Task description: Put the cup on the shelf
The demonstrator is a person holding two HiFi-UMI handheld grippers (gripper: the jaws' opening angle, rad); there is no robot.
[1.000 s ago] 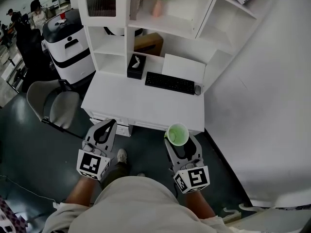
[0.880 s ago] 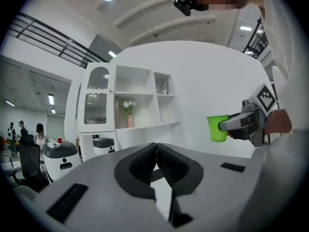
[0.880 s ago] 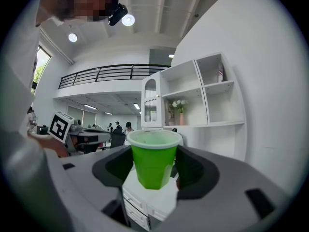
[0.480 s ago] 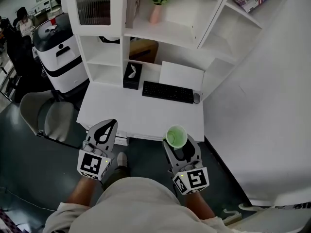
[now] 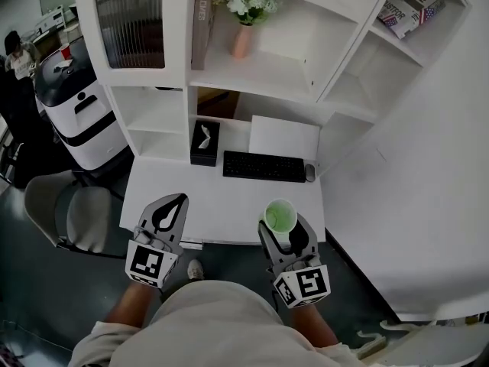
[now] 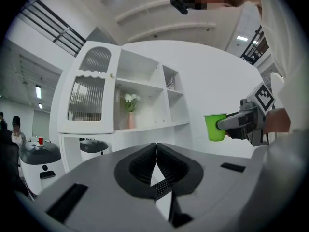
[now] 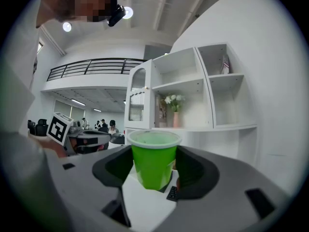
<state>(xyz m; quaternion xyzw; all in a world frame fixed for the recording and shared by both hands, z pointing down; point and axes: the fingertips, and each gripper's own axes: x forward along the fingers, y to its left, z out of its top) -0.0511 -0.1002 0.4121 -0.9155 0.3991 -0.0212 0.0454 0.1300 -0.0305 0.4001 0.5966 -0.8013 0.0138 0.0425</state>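
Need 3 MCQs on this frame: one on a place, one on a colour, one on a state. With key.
1. Where does the pink vase stand?
A. on the desk
B. on an open shelf
C. on the chair

2. The cup is:
A. red
B. green
C. white

3. The left gripper is:
A. shut, holding nothing
B. wide open
C. shut on the cup

Key: 1 B, the head view shows the vase on the shelf board above the desk. 2 B, it is green in all three views. 3 A, its jaws meet with nothing between them.
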